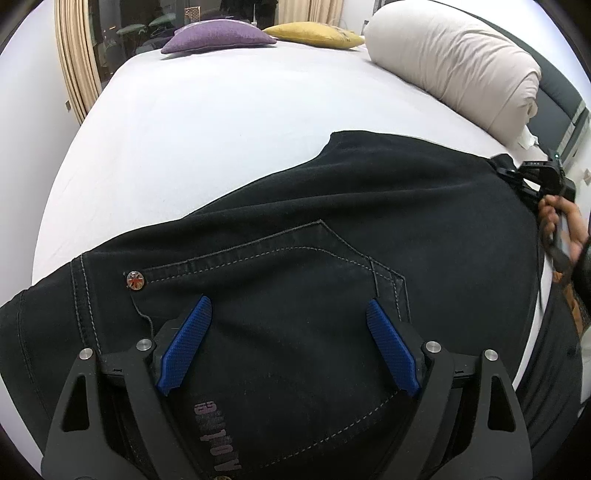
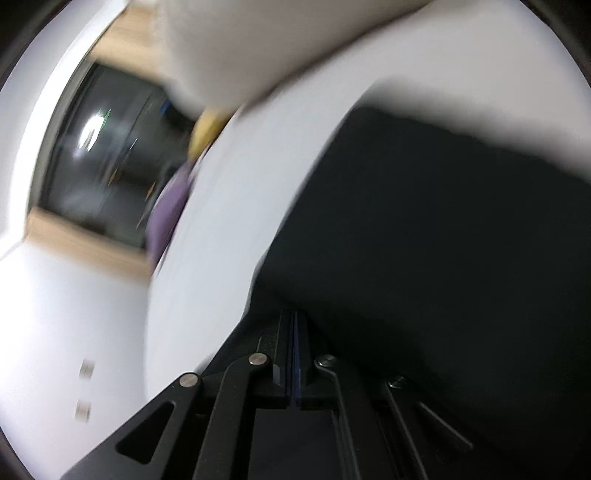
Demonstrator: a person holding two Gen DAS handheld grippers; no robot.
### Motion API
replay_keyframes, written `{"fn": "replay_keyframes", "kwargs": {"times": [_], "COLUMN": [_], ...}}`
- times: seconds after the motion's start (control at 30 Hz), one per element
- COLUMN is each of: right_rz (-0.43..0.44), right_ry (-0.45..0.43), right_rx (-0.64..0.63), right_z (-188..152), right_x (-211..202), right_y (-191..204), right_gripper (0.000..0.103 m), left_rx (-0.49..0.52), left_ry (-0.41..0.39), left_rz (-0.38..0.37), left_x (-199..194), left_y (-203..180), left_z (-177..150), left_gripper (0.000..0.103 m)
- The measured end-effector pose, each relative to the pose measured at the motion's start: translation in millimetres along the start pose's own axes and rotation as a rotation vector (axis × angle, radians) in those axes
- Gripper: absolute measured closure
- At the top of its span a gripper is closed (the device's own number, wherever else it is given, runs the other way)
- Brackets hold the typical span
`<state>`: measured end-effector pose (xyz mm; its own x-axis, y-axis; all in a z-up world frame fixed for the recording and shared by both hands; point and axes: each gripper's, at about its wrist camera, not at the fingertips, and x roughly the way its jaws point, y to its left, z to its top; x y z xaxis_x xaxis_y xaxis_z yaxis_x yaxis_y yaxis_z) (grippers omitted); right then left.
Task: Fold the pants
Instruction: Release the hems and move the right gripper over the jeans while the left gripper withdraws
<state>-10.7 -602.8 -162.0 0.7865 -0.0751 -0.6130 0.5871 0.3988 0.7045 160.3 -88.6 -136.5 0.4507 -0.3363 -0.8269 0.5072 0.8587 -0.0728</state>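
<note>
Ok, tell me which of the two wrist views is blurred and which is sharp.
Right wrist view: heavy motion blur, smearing the pants, bed sheet and window; only the right gripper stays fairly crisp. Left wrist view: sharp, pocket stitching and rivet readable, fisheye bending the bed's edges.

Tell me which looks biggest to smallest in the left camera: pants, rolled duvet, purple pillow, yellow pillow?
1. Pants, nearest the camera, so they loom large.
2. Rolled duvet.
3. Purple pillow and yellow pillow look about alike; both lie far back, so no ranking.
</note>
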Motion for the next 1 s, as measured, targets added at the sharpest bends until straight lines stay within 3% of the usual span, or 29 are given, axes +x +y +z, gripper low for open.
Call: {"fn": "replay_keyframes", "kwargs": {"times": [0.07,0.13,0.17,0.27,0.37,0.4,0.47,0.53,0.57,0.6,0.67,0.73,0.9,1.0], "right_rz": [-0.053,-0.285,-0.301,-0.060,0.235,0.295,0.358,0.367,0.346,0.337,0.385,0.354,0.270,0.143], "right_ry": [-0.081,-0.151,-0.183,-0.109,0.160,0.244,0.426,0.538,0.585,0.578,0.562,0.506,0.249,0.081], "right_rx": [0.042,0.035,0.020,-0.012,-0.089,-0.104,-0.163,-0.195,-0.212,-0.226,-0.203,-0.184,0.003,0.007], "right_z": [29,44,45,18,-80,-111,-188,-239,-259,-265,-246,-227,-113,-50], "right_x": [-15,-35,-47,-55,-32,-22,3,24,37,43,45,31,27,9], "right_y": [-19,-14,-7,27,89,104,136,151,153,146,132,116,43,6], "right_gripper": [0.103,0.100,0.095,0.095,0.095,0.095,0.095,0.095,0.099,0.103,0.103,0.103,0.103,0.103], "left_rx": [-0.006,-0.022,-0.045,-0.095,-0.071,-0.062,-0.045,-0.037,-0.028,-0.020,-0.023,-0.057,-0.082,-0.064], "left_ry": [-0.002,-0.002,-0.006,-0.071,-0.122,-0.120,-0.105,-0.054,-0.028,-0.020,-0.058,-0.077,-0.089,-0.091], "left_rz": [-0.005,0.002,0.015,-0.008,-0.033,-0.040,-0.050,-0.045,-0.032,-0.020,-0.049,-0.046,-0.062,-0.046], "left_x": [-1,-8,-14,-32,-36,-33,-18,4,15,24,18,13,17,17], "left_y": [1,3,4,3,-15,-21,-32,-38,-40,-38,-31,-19,-4,-4], "left_z": [0,1,4,21,43,47,52,48,43,36,28,29,30,28], "left_gripper": [0.017,0.017,0.017,0.017,0.017,0.017,0.017,0.017,0.017,0.019,0.019,0.019,0.019,0.019]}}
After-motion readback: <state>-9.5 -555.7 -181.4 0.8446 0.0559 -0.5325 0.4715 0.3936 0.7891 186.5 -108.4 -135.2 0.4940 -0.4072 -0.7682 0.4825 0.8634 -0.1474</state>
